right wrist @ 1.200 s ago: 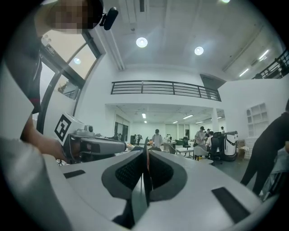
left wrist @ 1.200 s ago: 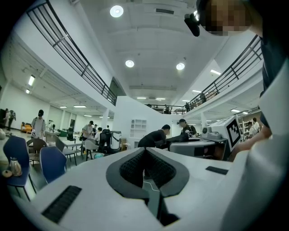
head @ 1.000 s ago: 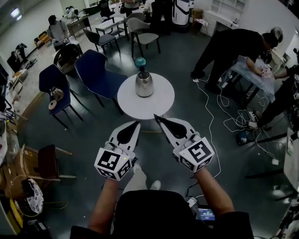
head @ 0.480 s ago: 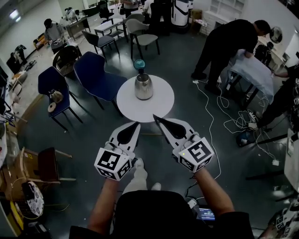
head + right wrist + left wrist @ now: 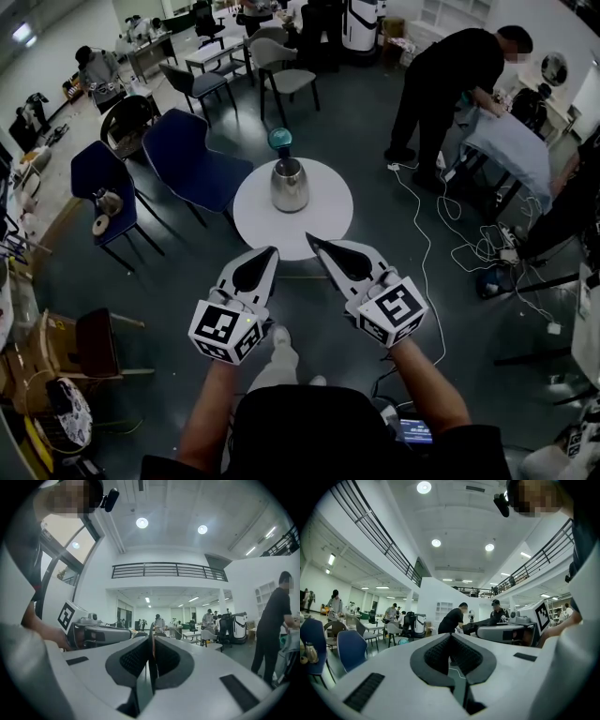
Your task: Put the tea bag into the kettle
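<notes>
A steel kettle (image 5: pixel 289 185) stands upright near the far side of a small round white table (image 5: pixel 323 220), and a teal round thing (image 5: pixel 280 139) sits just behind it. I see no tea bag in any view. In the head view both grippers are held side by side in the air, short of the table's near edge. My left gripper (image 5: pixel 274 249) is shut, its tips together and nothing showing between them (image 5: pixel 451 637). My right gripper (image 5: pixel 308 236) is shut too, its jaws pressed flat against each other (image 5: pixel 152 637).
Two blue chairs (image 5: pixel 183 159) stand left of the table, a grey chair (image 5: pixel 286 70) behind it. A person in black (image 5: pixel 450 80) bends over a table at the right. White cables (image 5: pixel 441 225) trail over the floor to the right. A wooden chair (image 5: pixel 89 337) stands at my left.
The table and kettle have drifted slightly lower and nearer in the head view. Both grippers keep their pose, shut. The person in black at the right has stood up straighter.
</notes>
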